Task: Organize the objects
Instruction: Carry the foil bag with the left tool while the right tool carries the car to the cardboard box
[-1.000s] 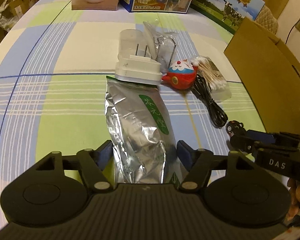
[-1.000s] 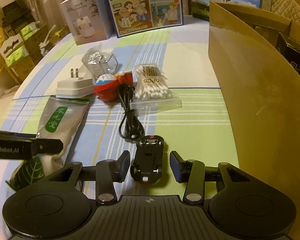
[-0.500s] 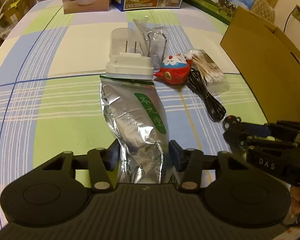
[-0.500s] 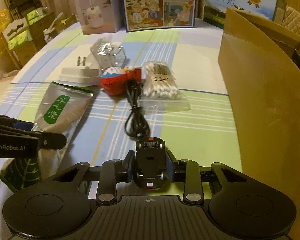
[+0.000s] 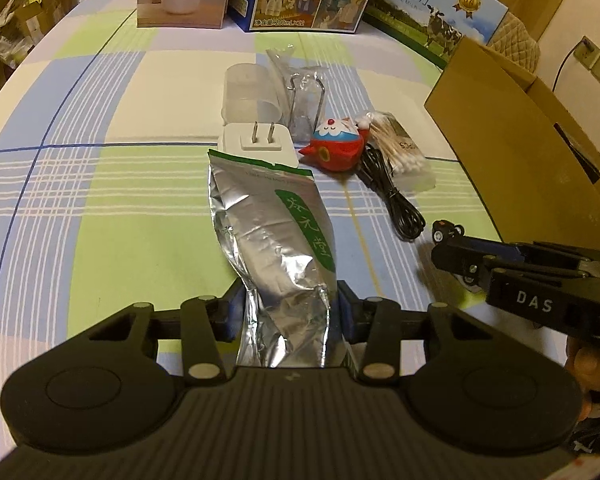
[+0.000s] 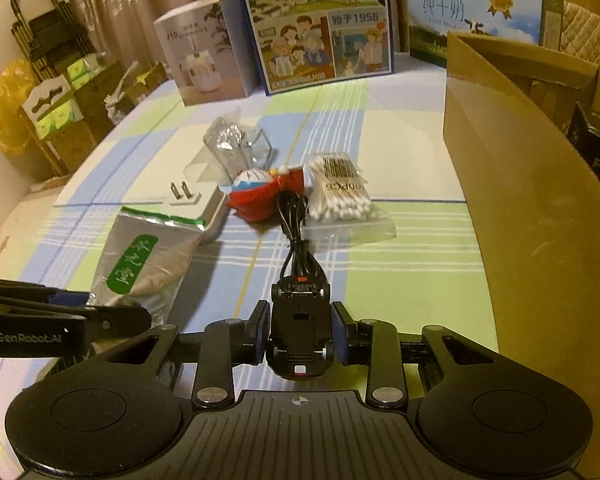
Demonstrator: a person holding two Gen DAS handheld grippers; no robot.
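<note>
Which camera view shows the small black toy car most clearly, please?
The right wrist view shows it best: the black toy car sits centred between the right gripper fingers, seen nearly whole from above. In the left wrist view only its front end peeks out beyond that gripper, seen from the side.

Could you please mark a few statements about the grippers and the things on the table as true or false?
1. The left gripper is closed on the silver foil pouch. True.
2. The right gripper is empty. False: it is shut on a small black toy car.
3. The bag of cotton swabs lies between the black cable and the cardboard box. True.
4. The white plug adapter lies inside the cardboard box. False: it lies on the tablecloth at the pouch's far end.
5. The red round toy is beside the plug adapter. True.
</note>
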